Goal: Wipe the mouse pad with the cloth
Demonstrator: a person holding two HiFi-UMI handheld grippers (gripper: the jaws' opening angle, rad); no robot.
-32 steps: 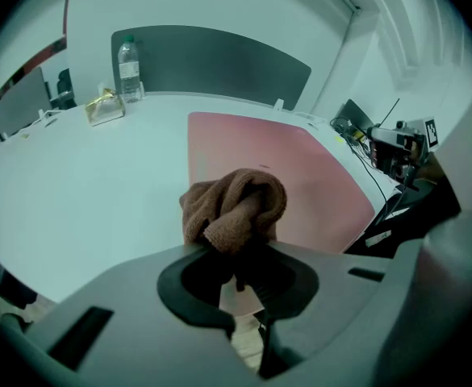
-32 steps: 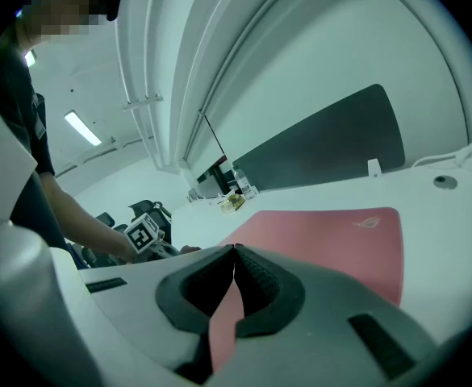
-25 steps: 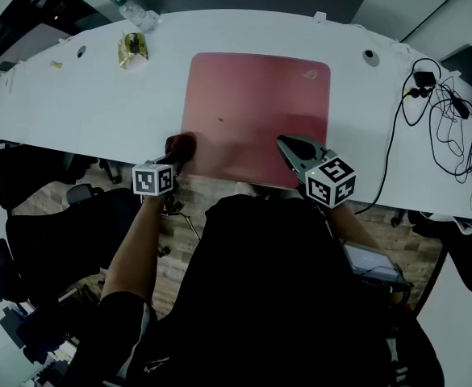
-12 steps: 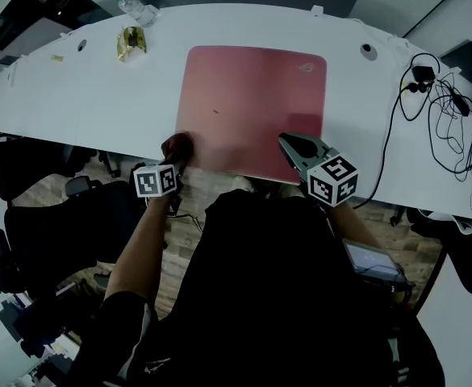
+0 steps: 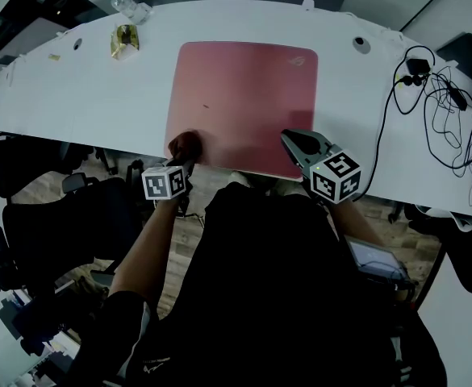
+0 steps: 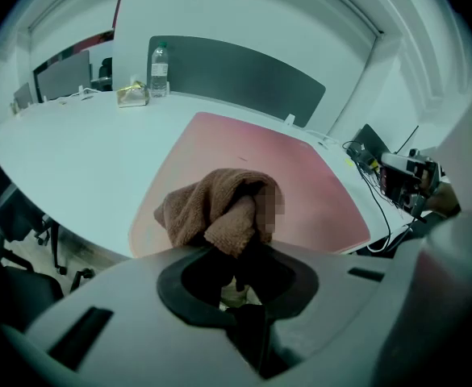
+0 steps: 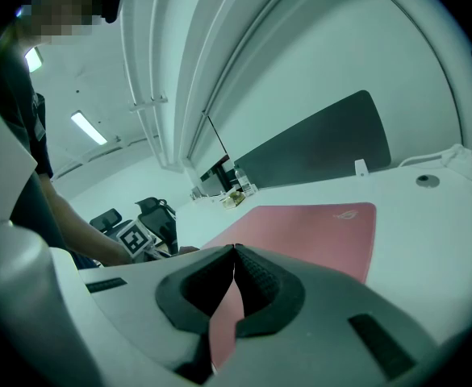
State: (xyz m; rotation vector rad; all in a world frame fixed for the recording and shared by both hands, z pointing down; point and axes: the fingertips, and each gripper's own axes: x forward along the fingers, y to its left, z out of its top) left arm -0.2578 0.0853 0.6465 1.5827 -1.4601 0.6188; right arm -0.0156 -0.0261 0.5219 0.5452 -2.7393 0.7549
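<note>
Left hand-held gripper [image 5: 177,161], clamped on the brown cloth [image 5: 184,145], at the pink mouse pad's [image 5: 248,87] near left corner on the desk [image 5: 82,95]; right hand-held gripper [image 5: 294,143], jaws together and empty, by the near edge; wiping apparently under way; next, a sweep across the pad.

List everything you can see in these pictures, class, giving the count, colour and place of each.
desk: one, white, under everything
mouse pad: one, pink-red, mid-desk
cloth: one, brown, pad's near left corner
water bottle: one, clear, desk's far left
gold packet: one, beside the bottle
cables: several, black, desk's right end
office chairs: at least two, black, left floor
left gripper: grey, shut on cloth
right gripper: grey, shut, empty, pad's near right edge
</note>
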